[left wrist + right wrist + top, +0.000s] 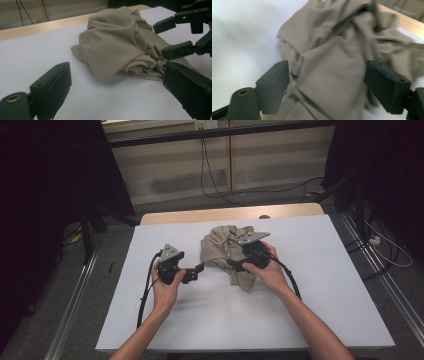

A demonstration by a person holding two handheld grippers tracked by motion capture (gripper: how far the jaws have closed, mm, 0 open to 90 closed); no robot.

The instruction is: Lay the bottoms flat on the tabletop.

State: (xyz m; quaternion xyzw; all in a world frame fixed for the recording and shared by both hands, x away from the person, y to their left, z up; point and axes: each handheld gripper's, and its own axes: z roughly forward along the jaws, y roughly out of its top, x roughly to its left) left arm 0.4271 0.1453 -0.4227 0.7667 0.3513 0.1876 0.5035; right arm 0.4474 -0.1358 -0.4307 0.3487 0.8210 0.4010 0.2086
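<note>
A crumpled beige cloth [222,247] lies in a heap on the white table [300,310], a little beyond its middle. My left gripper [199,268] sits just left of the heap, pointing at it, open with bare table between its fingers [117,92]. In the left gripper view the cloth [112,42] rises ahead of the jaws. My right gripper [235,265] comes in from the heap's right side; its jaws stand wide on either side of a thick fold of the cloth [329,62], at its near edge. The right gripper [167,37] also appears open over the cloth's right end.
A wooden strip [225,214] runs along the table's far edge. Cables [210,180] hang and trail on the floor behind. Metal rails [385,270] flank the table on the floor. White table surface stretches in front of and to both sides of the heap.
</note>
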